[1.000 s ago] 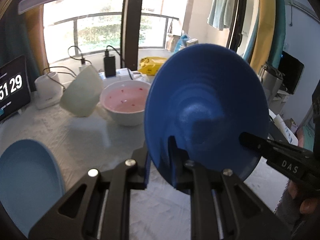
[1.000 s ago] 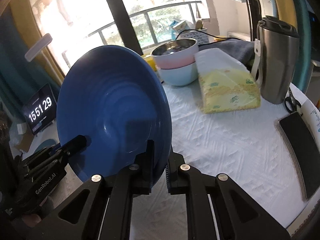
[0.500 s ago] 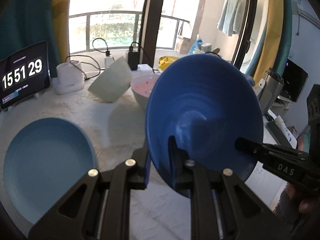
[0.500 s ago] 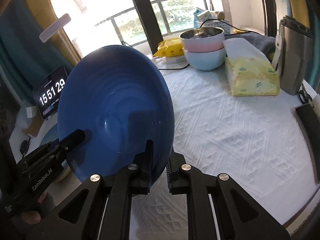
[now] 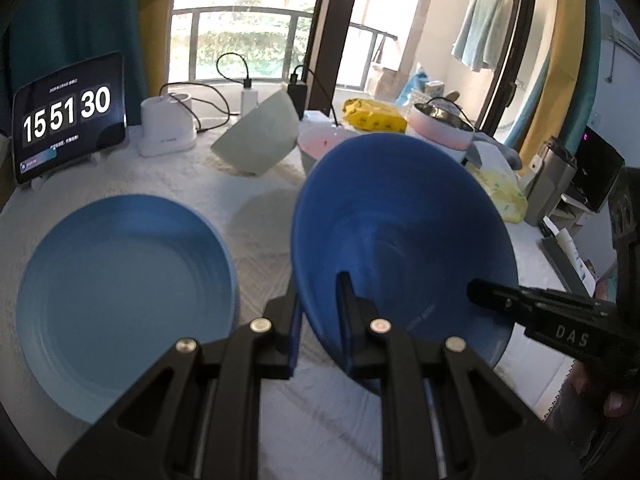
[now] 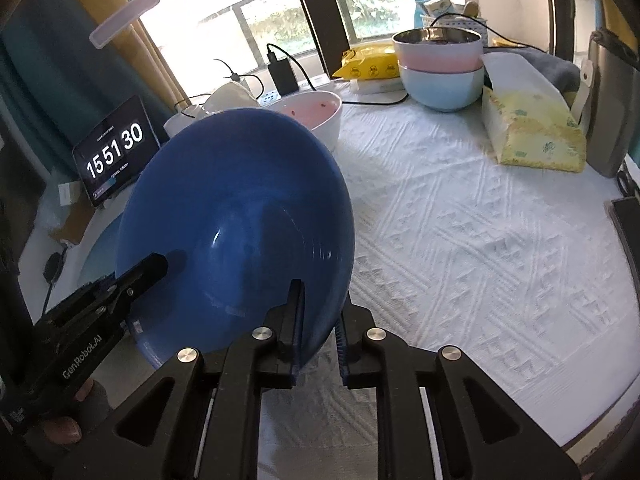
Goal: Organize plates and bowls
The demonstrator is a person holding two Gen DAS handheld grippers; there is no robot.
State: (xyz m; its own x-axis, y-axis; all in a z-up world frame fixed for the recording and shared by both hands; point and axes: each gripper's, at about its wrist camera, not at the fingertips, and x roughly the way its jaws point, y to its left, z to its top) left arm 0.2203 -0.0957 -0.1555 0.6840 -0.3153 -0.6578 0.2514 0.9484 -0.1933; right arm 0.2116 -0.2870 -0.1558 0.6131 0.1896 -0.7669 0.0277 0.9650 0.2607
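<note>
Both tools pinch the same dark blue round plate [image 5: 400, 236], which is tilted steeply on edge above the white textured worktop [image 6: 460, 232]. The left hand-held gripper [image 5: 318, 320] is clamped on the plate's near rim at 6 o'clock in its own view, one finger in front of the plate and one behind. The right hand-held gripper [image 6: 320, 320] is likewise closed on the rim at about 5 o'clock of the plate in its view. Each tool shows in the other's camera, reaching onto the plate's face from the side.

In the left wrist view, a light blue round plate [image 5: 124, 300] lies flat on the worktop at 9 o'clock, just beside the held plate; its near edge is close to the worktop's curved front edge. Bare cloth runs between it and a pale green bowl [image 5: 260, 138] tipped on its side at 12 o'clock, which leans against a white bowl with a pink inside [image 6: 316, 116].

In the right wrist view, the widest bare stretch of worktop spreads from 1 to 4 o'clock, bounded at 1 o'clock by a yellow tissue pack [image 6: 532, 128] and a stack of pink-over-blue bowls [image 6: 440, 68].

The held plate hides most of the light blue plate in the right view and part of the pink-lined bowl in the left. A tablet clock [image 5: 68, 114] stands at 10 o'clock.
</note>
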